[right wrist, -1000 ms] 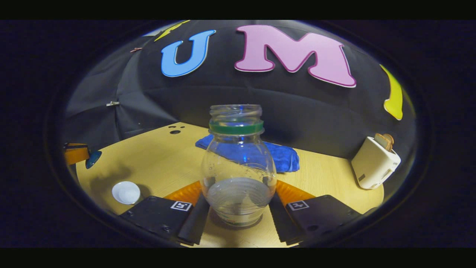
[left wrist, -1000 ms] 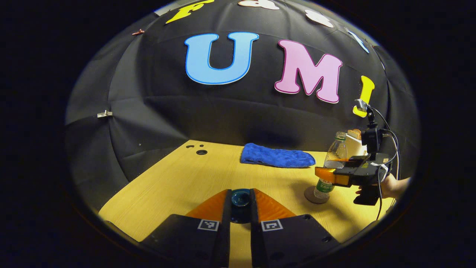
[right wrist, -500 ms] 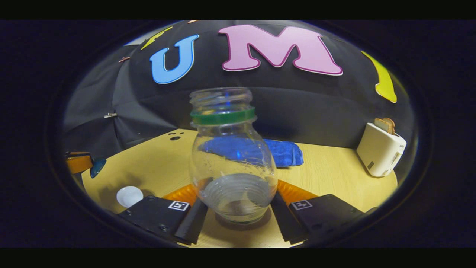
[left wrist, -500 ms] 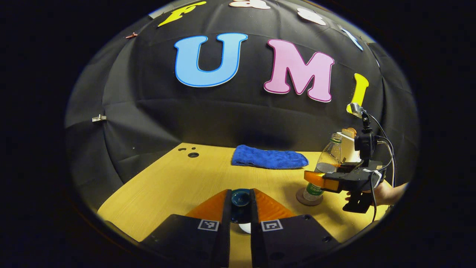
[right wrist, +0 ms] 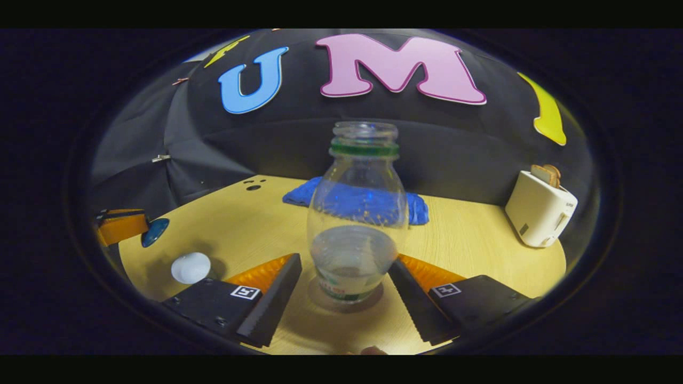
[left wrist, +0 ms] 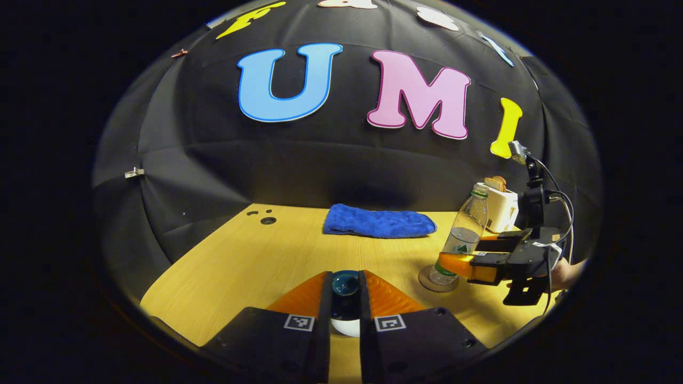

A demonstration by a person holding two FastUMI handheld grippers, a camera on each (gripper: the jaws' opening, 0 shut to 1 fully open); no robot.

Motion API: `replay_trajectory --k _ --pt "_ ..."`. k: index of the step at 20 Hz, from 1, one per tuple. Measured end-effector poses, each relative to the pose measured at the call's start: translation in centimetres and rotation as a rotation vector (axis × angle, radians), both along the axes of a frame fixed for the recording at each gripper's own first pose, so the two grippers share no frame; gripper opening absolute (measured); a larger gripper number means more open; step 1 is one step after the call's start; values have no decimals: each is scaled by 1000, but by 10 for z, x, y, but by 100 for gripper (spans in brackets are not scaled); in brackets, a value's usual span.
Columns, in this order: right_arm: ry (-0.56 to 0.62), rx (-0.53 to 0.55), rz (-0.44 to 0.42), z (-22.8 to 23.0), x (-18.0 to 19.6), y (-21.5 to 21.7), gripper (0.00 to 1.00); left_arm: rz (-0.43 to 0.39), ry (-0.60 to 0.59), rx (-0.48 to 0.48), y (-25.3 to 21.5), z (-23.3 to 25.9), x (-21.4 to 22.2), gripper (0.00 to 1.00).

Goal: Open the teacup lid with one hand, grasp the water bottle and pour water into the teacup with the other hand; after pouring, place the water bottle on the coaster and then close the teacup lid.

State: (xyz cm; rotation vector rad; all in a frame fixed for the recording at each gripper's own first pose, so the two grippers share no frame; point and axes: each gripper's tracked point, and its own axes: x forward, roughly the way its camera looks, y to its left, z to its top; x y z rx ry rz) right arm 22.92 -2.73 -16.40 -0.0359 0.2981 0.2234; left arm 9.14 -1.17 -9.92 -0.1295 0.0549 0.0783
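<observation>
Standing upright on the round coaster [right wrist: 341, 301], the water bottle [right wrist: 357, 213] is uncapped, clear, with a green neck ring and a low level of water inside. In the right gripper view, the right gripper [right wrist: 344, 288] has its 2 fingers spread wide, 1 on each side of the bottle base, with a visible gap between each finger and the bottle; neither finger touches it. The left gripper view shows the same arrangement from the side: the right gripper [left wrist: 453, 262] sits level with the lower part of the water bottle [left wrist: 463, 234], and the coaster [left wrist: 438, 280] lies under the bottle on the wooden table [left wrist: 256, 256].

The left gripper [left wrist: 345, 290] has its 2 fingers set narrow and pressed on the dark teal teacup lid [left wrist: 345, 284], which is held above the table. Directly below the lid, the white teacup [left wrist: 345, 326] shows partly between the fingers. In the right gripper view, the teacup [right wrist: 190, 267] stands on the table at the left, well apart from the bottle, and the teacup lid [right wrist: 155, 232] is above and to the left of it, not touching the cup.

A blue cloth [left wrist: 379, 224] lies at the rear of the table near the booth wall. A white toaster [right wrist: 540, 209] with bread in its slot stands at the right rear, apart from the bottle.
</observation>
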Motion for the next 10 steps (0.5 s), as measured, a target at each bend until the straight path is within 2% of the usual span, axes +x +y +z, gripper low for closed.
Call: replay_trajectory --k 3,4,5,10 --pt "12 -7 -32 -7 -29 -14 100 -17 14 16 -7 -7 6 27" --pt "14 -2 -43 -6 -38 -18 100 -23 24 29 -11 -14 9 23" --pt "16 3 -51 -5 -46 -21 100 -30 37 39 -14 -21 13 27" --pt "32 -4 -53 -5 -72 -32 100 -43 88 89 -25 -47 21 27"
